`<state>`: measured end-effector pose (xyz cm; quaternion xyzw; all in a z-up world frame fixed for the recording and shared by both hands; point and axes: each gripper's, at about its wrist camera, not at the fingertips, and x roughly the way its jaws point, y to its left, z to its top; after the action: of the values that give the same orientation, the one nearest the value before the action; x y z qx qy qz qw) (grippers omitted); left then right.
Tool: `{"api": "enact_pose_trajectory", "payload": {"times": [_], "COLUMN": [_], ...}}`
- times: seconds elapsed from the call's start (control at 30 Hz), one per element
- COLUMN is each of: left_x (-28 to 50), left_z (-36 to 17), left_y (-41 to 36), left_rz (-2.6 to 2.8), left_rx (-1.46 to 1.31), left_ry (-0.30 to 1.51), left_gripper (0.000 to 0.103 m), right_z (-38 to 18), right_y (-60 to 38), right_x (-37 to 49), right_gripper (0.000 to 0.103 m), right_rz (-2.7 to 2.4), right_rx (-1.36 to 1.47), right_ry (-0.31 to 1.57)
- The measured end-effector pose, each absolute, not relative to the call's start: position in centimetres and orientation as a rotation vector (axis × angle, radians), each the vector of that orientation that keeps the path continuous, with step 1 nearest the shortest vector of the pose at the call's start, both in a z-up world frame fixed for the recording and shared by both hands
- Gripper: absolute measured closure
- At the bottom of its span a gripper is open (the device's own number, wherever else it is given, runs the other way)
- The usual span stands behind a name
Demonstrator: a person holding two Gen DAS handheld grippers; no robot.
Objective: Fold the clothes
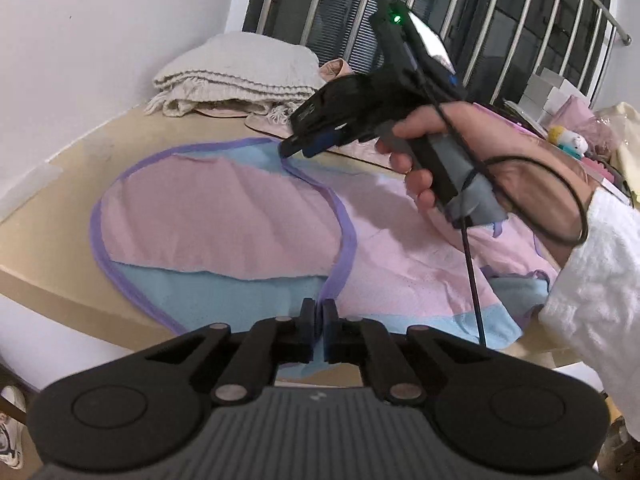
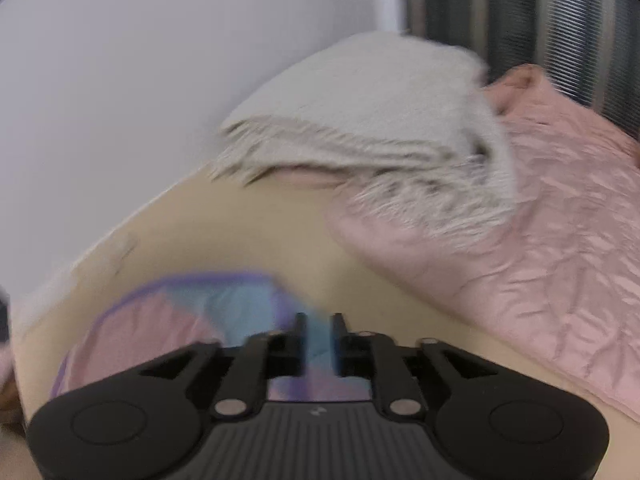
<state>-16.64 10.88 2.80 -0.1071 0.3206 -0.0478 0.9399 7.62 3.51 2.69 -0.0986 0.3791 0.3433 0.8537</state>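
Nearest me, my left hand-held gripper (image 1: 319, 312) has its fingers pressed together w/ the purple binding of the garment (image 1: 248, 220) running right in between, at the near edge of the worktop (image 1: 52, 240). I read that as clamped on the hem, tho the pinch itself is mostly hidden by the pads. My right hand-held gripper (image 1: 290, 148) is out at the far end of the same purple-trimmed flap; in its own view the fingers stand a little apart w/ blue and purple cloth showing in the gap, picture blurred, so not closed on it yet as far as I can tell.

Garment is pink and light blue w/ purple trim, spread over the middle of the worktop. One rounded flap lies turned over toward the left side, showing blue at both ends. Rest of it runs off to the right under my right hand (image 1: 460, 160), rumpled near the right edge.

Progress, my guess: early. One flap folded in, maybe, and the body not yet squared or stacked. Left to do: bring the other side over, then halve it.

Far left corner has a folded cream blanket (image 1: 240, 76) sitting on a pink quilted piece (image 2: 540, 240), apart from my garment.
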Motion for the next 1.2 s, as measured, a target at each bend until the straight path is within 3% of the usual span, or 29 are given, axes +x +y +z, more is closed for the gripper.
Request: {"api": "enact_pose_trajectory", "payload": {"times": [0.1, 0.17, 0.3, 0.33, 0.4, 0.43, 0.47, 0.5, 0.53, 0.8, 0.87, 0.9, 0.93, 1.1, 1.2], "left_x": [-16.6, -16.6, -16.2, -16.0, -16.0, -16.1, -16.2, -16.4, -16.5, -14.1, -14.1, -14.2, -14.4, -14.6, -14.6], "left_z": [2.9, 2.8, 2.3, 2.1, 2.4, 2.6, 2.9, 3.1, 3.4, 2.7, 2.5, 2.5, 2.4, 2.5, 3.3], "left_y": [10.7, 10.7, 11.1, 11.2, 11.7, 12.1, 12.6, 13.1, 13.5, 12.1, 11.6, 11.5, 11.5, 12.3, 12.5], "left_rz": [-0.108, -0.112, -0.112, -0.106, -0.125, -0.136, -0.129, -0.12, -0.111, -0.124, -0.113, -0.104, -0.095, -0.056, -0.059], "left_rx": [-0.199, -0.192, -0.193, -0.197, -0.209, -0.216, -0.221, -0.225, -0.229, -0.172, -0.13, -0.116, -0.102, -0.092, -0.148], "left_ry": [0.652, 0.651, 0.659, 0.661, 0.668, 0.67, 0.66, 0.649, 0.637, 0.679, 0.682, 0.679, 0.677, 0.683, 0.68], "left_gripper": [0.1, 0.101, 0.1, 0.096, 0.075, 0.053, 0.049, 0.049, 0.049, 0.049, 0.049, 0.049, 0.049, 0.049, 0.049], "right_z": [1.9, 1.5, 1.8, 1.9, 2.7, 3.6, 4.5, 5.5, 6.4, 4.2, 3.2, 2.7, 2.2, 1.9, 2.5], "right_y": [4.2, 4.6, 4.6, 4.3, 2.8, 1.5, -0.1, -1.7, -3.6, -14.8, -14.7, -14.5, -14.3, -16.2, -17.4], "right_x": [7.7, 8.0, 9.8, 10.1, 10.0, 9.3, 8.3, 7.2, 6.2, 3.6, 2.7, 2.2, 1.7, -0.2, -2.3], "right_gripper": [0.076, 0.097, 0.099, 0.098, 0.092, 0.086, 0.08, 0.069, 0.066, 0.067, 0.071, 0.093, 0.1, 0.101, 0.091], "right_rz": [0.714, 0.692, 0.589, 0.583, 0.612, 0.643, 0.669, 0.694, 0.705, 0.545, 0.59, 0.588, 0.58, 0.505, 0.547], "right_rx": [-0.229, -0.234, -0.195, -0.186, -0.142, -0.127, -0.129, -0.13, -0.138, -0.067, -0.06, -0.082, -0.104, -0.117, -0.108], "right_ry": [0.795, 0.79, 0.789, 0.789, 0.795, 0.783, 0.75, 0.717, 0.685, 0.789, 0.792, 0.797, 0.795, 0.746, 0.728]}}
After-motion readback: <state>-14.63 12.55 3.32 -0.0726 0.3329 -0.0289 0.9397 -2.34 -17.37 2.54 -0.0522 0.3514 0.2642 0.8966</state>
